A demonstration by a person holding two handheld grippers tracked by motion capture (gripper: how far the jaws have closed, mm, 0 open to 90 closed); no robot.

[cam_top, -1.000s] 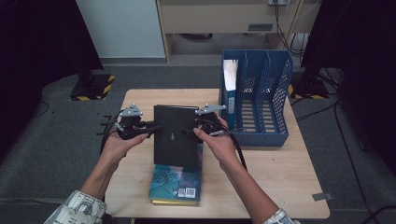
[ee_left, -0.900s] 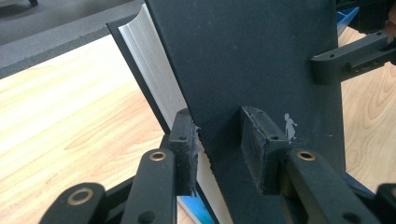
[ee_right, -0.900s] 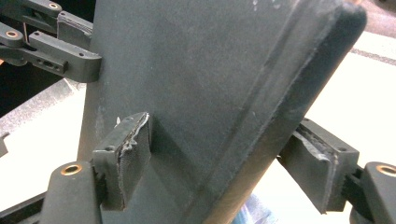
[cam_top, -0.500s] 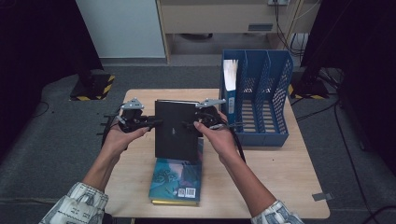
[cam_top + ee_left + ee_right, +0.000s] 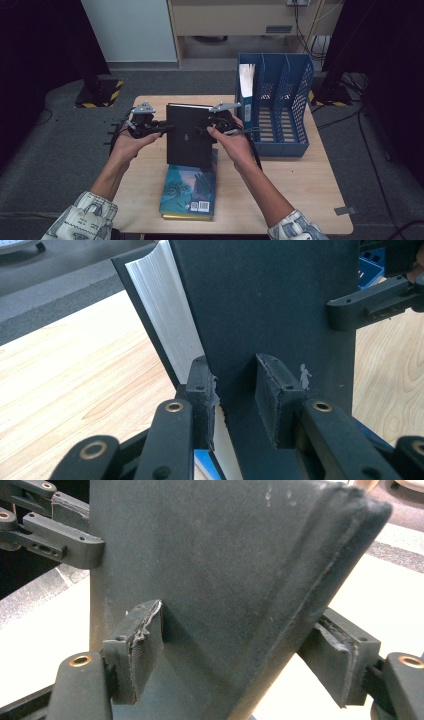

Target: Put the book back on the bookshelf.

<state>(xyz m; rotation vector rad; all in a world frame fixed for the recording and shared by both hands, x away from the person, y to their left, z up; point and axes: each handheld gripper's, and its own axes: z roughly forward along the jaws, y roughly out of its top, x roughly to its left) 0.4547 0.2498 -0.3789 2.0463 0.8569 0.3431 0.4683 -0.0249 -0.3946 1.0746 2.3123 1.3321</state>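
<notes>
A black hardcover book (image 5: 187,142) is held upright over the table between both grippers. My left gripper (image 5: 167,127) is shut on its open edge; in the left gripper view its pads (image 5: 272,390) pinch the front cover, with the white pages (image 5: 165,305) just beside them. My right gripper (image 5: 200,130) is shut across the book's spine (image 5: 215,555), one pad on each side. A teal illustrated book (image 5: 190,192) lies flat on the table below the black one, partly hidden by it.
A blue file rack (image 5: 280,100) with three slots stands at the table's right, a blue-and-white folder (image 5: 246,82) in its left slot. Bare wooden table (image 5: 300,190) lies around the teal book. The floor beyond is dark grey.
The black book has edged upward and away between the two grippers, uncovering more of the teal book. Both grips have stayed as they were.
</notes>
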